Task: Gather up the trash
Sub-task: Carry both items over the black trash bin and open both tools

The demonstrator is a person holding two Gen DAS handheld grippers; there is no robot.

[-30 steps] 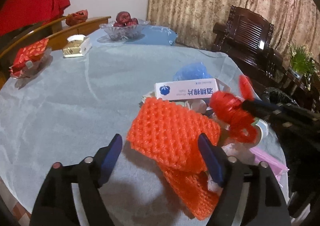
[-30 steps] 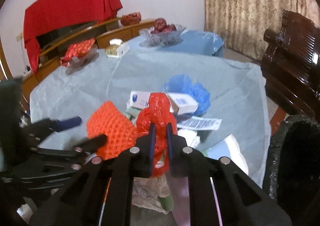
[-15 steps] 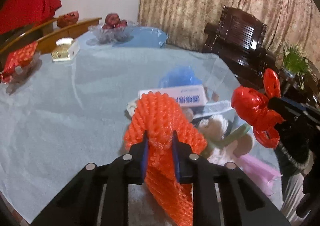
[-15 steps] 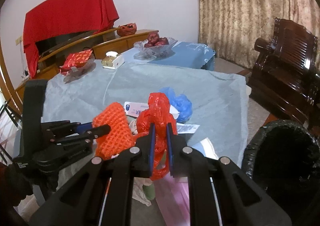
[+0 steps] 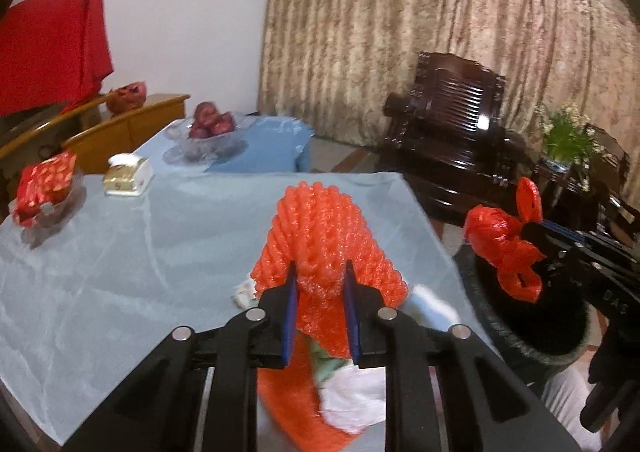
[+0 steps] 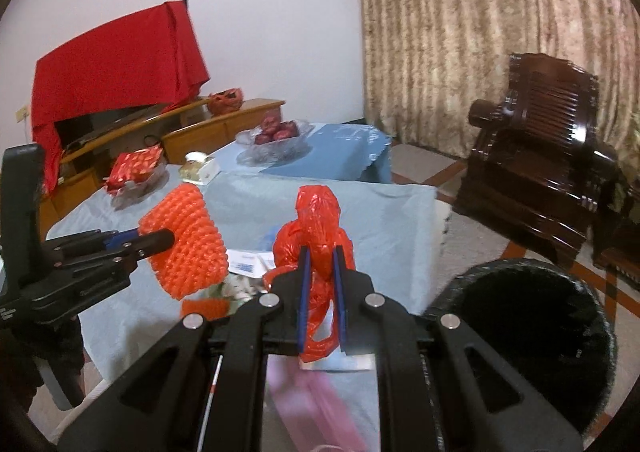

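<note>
1. Above the near edge of the table (image 5: pixel 100 252), the left gripper (image 5: pixel 319 306) has its jaws clamped on an orange foam net (image 5: pixel 324 244), held clear of the cloth.
2. To its right, the right gripper (image 6: pixel 322 294) has its jaws pinched on a crumpled red plastic bag (image 6: pixel 316 228), also off the table.
3. The black-lined trash bin (image 6: pixel 532 328) stands on the floor just beside the table's right edge, its mouth open and, in the left wrist view, partly under the red bag.
4. The step in hand looks like the carry: 2 pieces are gripped, neither dropped yet.
5. Next, each piece needs to come over the bin's mouth before its jaws part.
6. More litter, white tissue (image 5: pixel 352 392) and a printed box (image 6: pixel 246 264), lies on the table.
</note>
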